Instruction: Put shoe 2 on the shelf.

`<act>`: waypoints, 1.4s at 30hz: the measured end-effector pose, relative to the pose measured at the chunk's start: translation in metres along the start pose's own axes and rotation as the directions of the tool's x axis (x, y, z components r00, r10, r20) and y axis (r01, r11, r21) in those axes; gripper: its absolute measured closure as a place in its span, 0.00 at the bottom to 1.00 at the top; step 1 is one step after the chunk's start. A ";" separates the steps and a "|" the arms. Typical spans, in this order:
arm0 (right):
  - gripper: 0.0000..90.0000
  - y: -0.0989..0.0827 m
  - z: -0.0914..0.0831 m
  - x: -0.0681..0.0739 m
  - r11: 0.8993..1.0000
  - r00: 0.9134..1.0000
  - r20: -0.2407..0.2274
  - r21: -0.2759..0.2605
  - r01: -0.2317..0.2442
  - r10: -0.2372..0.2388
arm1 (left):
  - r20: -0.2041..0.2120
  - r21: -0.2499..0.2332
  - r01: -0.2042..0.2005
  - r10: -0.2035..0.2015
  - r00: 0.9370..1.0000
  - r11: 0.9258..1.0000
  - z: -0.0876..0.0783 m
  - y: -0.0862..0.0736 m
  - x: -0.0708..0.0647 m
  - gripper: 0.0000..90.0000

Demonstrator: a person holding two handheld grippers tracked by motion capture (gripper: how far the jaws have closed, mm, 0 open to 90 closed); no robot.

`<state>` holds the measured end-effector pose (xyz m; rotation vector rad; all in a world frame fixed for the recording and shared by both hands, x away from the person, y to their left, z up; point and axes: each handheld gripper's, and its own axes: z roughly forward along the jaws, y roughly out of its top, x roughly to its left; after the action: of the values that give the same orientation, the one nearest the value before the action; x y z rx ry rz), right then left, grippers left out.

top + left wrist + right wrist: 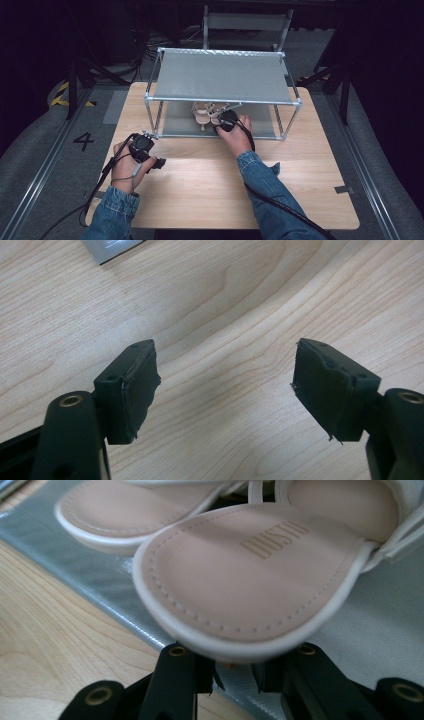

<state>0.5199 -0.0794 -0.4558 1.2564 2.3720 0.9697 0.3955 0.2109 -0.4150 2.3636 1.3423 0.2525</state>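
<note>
Near sandal (245, 575): beige insole, white rim, heel end above the right gripper (235, 672); on the grey lower shelf (100, 587) of the rack (222, 75).
Second sandal (130, 515): just behind, overlapping the first.
Right gripper: jaws close together under the heel, apparently clamped on it; contact hidden by the sole.
Left gripper (225, 390): jaws wide apart, bare table (240, 300) between them.
In the way: rack's top shelf overhead, front post (156, 117) beside the left hand (127, 165).
</note>
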 end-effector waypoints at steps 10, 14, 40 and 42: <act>0.87 -0.011 -0.018 0.004 1.000 1.000 0.028 -0.019 -0.006 0.006 | 0.012 0.008 -0.012 0.012 1.000 1.000 0.005 0.005 -0.002 0.29; 1.00 -0.009 -0.015 0.001 1.000 1.000 0.000 0.009 0.014 -0.014 | 0.012 0.006 -0.014 0.014 1.000 1.000 0.005 0.006 -0.002 0.30; 0.59 -0.027 -0.102 -0.014 0.995 0.997 0.002 -0.067 0.077 -0.077 | 0.001 -0.001 -0.049 0.049 0.999 0.999 -0.004 0.010 -0.011 0.29; 0.56 -0.031 -0.110 -0.018 0.995 0.997 -0.004 -0.068 0.073 -0.074 | -0.001 0.002 -0.054 0.054 0.999 0.999 -0.005 0.010 -0.012 0.29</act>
<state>0.4532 -0.1533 -0.3970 1.1350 2.3515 1.0236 0.3957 0.1971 -0.4058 2.4038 1.2813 0.2685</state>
